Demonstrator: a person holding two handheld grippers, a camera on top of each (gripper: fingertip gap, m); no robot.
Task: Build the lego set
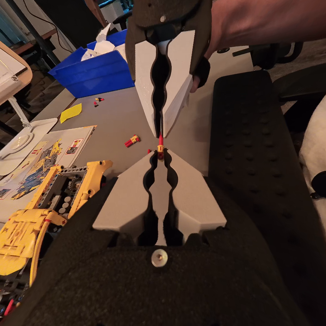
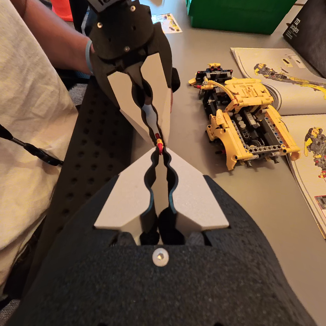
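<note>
My left gripper [image 1: 160,151] and right gripper [image 1: 160,137] meet tip to tip above the grey table [image 1: 114,114]. Between them is a tiny assembly: a yellow connector [image 1: 160,147] with a red pin [image 1: 160,140] sticking out. The left gripper is shut on the connector end and the right gripper is shut on the red pin. In the right wrist view the right gripper [image 2: 160,150] grips the red pin [image 2: 160,148], and the left gripper [image 2: 159,145] holds the yellow connector [image 2: 159,141]. The half-built yellow Lego vehicle [image 1: 53,194] [image 2: 247,123] lies on the table.
Open instruction booklet [image 1: 70,141] [image 2: 282,70] beside the vehicle. A loose red-and-yellow piece [image 1: 132,141] and small pins [image 1: 97,101] lie on the table. Blue bins [image 1: 95,70], a yellow sheet [image 1: 70,111], a green bin [image 2: 238,14], a black box [image 2: 308,35]. A black perforated pad [image 1: 255,158] runs along the table edge. Both grippers' tips are close together, under 4 cm apart. The half-built yellow Lego vehicle [image 2: 247,123] is about equally far from each gripper, around 15 centimetres. It turns up in the left wrist view [image 1: 62,198] as well.
</note>
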